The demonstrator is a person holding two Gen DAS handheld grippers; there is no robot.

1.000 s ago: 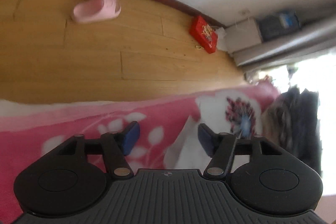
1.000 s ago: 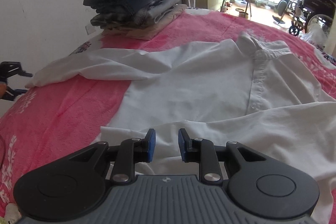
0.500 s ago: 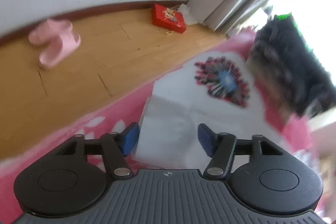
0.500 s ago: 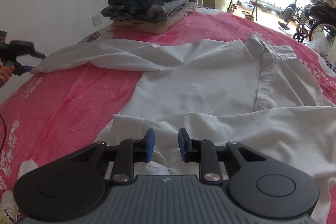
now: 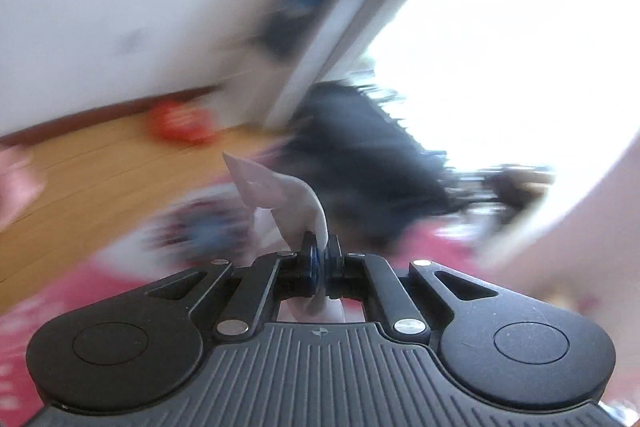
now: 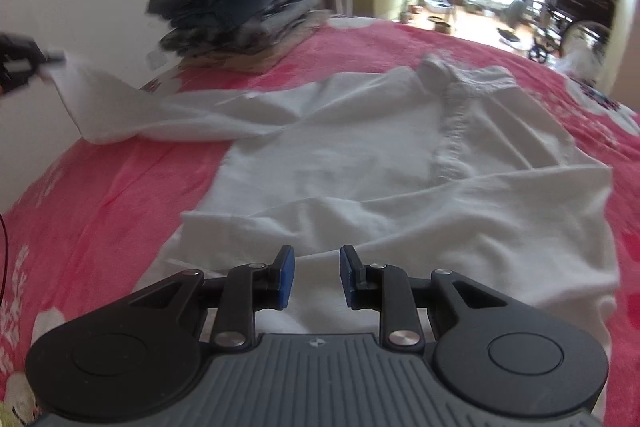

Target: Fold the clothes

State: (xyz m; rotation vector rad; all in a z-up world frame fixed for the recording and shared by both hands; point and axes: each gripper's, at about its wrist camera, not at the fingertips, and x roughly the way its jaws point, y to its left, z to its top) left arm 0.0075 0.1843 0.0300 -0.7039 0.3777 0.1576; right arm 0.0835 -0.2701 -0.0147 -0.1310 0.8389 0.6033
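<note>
Two claws are in my hands. My left gripper [image 5: 320, 259] is pressed together on the cuff end of the white shirt [image 6: 360, 163]; a fold of white cloth [image 5: 280, 195] stands up out of the pinched pads, and the view around it is smeared with blur. From the right wrist view, that same gripper [image 6: 24, 67] sits at the far left edge, level with the bed, the sleeve [image 6: 120, 107] trailing from it back to the shirt body. My right gripper [image 6: 316, 277] is spread part way, its blue pads [image 6: 286, 277] apart with nothing pinched, tilted down over the shirt's near hem.

No brand, label or writing can be read in either view.

The shirt lies face up on the pink floral bedcover [image 6: 100, 195], collar [image 6: 440, 67] away from me, hem towards me; its long axis runs from near to far. A stack of folded clothes [image 6: 240, 15] sits beyond it by the wall.
</note>
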